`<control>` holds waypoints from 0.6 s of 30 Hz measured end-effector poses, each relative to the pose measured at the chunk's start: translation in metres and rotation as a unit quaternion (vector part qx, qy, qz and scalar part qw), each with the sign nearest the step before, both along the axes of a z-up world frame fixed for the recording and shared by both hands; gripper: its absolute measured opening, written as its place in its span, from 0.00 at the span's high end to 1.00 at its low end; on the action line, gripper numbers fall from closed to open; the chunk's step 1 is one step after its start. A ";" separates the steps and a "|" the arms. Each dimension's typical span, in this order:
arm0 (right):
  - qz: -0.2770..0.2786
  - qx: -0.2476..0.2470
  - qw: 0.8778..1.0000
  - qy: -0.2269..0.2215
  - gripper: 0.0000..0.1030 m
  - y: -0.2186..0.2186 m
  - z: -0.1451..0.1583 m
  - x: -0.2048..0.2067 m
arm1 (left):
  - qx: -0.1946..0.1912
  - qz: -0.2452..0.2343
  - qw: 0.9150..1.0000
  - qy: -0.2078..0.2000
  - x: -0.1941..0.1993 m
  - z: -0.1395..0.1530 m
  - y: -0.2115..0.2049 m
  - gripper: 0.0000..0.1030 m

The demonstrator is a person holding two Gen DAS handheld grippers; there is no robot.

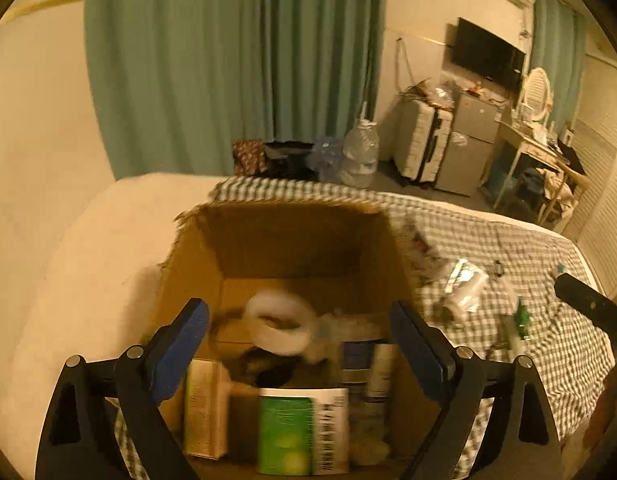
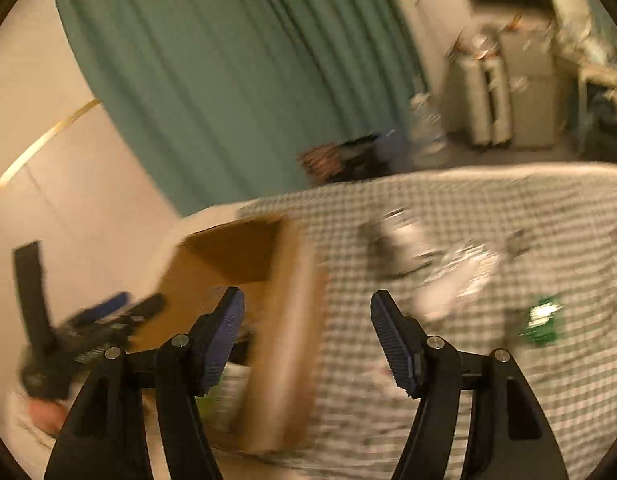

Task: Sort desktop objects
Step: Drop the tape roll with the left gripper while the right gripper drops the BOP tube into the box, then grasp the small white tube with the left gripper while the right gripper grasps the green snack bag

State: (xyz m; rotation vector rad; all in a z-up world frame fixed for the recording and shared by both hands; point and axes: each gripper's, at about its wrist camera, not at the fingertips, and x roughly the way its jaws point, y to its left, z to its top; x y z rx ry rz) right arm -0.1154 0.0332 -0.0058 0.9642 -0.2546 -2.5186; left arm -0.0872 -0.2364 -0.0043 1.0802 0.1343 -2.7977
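The left gripper (image 1: 298, 332) is tilting down over the open cardboard box (image 1: 196, 248), fingers spread wide — a blurred tape roll (image 1: 280, 326) sitting between them, untouched. The right gripper (image 2: 306, 338) is angling down beside the box — fingers parted, empty.

Right tongs (image 2: 308, 340) spread wide with nothing between them, blurred cardboard box (image 2: 276, 320) just ahead on a checked cloth (image 2: 468, 400), left tongs (image 2: 108, 316) at far left, green packet (image 2: 542, 320) at right, teal curtain (image 2: 228, 80) behind
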 end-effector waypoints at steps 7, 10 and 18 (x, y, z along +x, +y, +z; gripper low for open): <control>-0.107 0.025 0.994 0.015 0.29 0.120 0.002 0.022 | 0.031 -0.045 0.998 0.037 0.005 0.008 0.103 0.00; -0.135 0.021 0.991 0.000 0.29 0.159 -0.016 0.028 | 0.044 -0.062 0.997 0.020 0.002 -0.017 0.151 0.00; -0.129 0.036 0.990 -0.051 0.29 0.188 -0.090 0.014 | 0.021 -0.033 0.997 -0.059 -0.030 -0.093 0.205 0.00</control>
